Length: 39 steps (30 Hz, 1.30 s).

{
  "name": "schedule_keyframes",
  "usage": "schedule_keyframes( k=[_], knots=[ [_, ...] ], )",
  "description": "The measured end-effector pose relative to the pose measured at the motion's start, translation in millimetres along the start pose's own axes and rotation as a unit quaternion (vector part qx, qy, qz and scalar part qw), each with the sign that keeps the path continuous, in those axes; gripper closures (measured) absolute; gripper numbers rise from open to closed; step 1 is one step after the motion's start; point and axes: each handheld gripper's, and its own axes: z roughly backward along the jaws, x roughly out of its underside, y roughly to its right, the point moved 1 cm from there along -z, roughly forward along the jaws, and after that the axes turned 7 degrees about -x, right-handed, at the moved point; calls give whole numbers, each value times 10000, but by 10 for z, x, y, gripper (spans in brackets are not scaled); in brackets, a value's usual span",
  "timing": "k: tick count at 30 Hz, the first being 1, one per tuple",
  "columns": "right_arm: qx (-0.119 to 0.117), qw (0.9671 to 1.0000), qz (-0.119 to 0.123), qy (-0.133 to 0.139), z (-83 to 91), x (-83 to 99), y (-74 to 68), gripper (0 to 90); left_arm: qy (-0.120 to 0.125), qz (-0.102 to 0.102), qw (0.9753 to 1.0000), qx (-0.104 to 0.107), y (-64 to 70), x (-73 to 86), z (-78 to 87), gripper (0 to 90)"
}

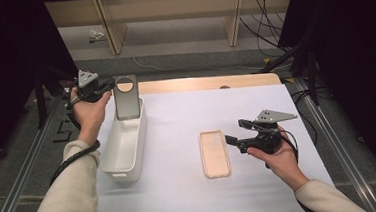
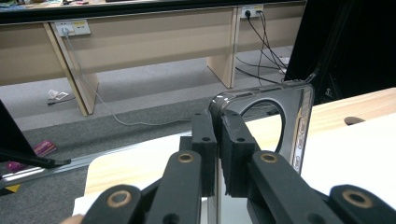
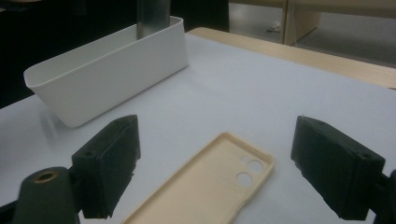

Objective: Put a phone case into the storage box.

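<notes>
A dark grey phone case (image 1: 126, 101) with a round camera hole stands upright over the far end of a white bin (image 1: 124, 149). My left gripper (image 1: 109, 86) is shut on the case's upper corner. In the left gripper view its pads (image 2: 236, 154) pinch the glossy dark case (image 2: 292, 122). A beige phone case (image 1: 215, 154) lies flat, inside up, on the white mat. My right gripper (image 1: 235, 131) is open just to its right. In the right gripper view the beige case (image 3: 210, 186) lies between the jaws of the right gripper (image 3: 219, 161), with the bin (image 3: 107, 70) beyond.
A white mat (image 1: 181, 186) covers most of the wooden table (image 1: 199, 83). Black stands and cables (image 1: 271, 35) lie on the floor behind the table. Metal rails (image 1: 25, 172) run along both sides.
</notes>
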Motion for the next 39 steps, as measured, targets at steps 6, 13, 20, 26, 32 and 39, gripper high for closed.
schedule_keyframes(
  k=[6, 13, 20, 26, 32, 39],
  knots=[
    [-4, 10000, -2, -1, 0, -1, 1, 165, -58, -26, 10000, -7, 8, 29, -44, 848],
    [-15, 10000, 4, -1, -3, 0, 3, 165, -98, -20, 9999, -11, 7, 48, -84, 848],
    [-19, 10000, 14, -13, -9, 2, 2, 165, -111, -12, 9999, -9, 7, 59, -126, 847],
    [-23, 10000, 5, 2, -4, 1, 10, 165, -160, 12, 9999, -34, -2, 89, -169, 847],
    [-28, 10000, 11, 3, -7, 1, 12, 165, -203, 45, 9998, -38, -8, 124, -202, 846],
    [-24, 10000, 8, 1, -9, 2, 14, 165, -237, 103, 9997, -52, -22, 165, -236, 846]
  ],
)
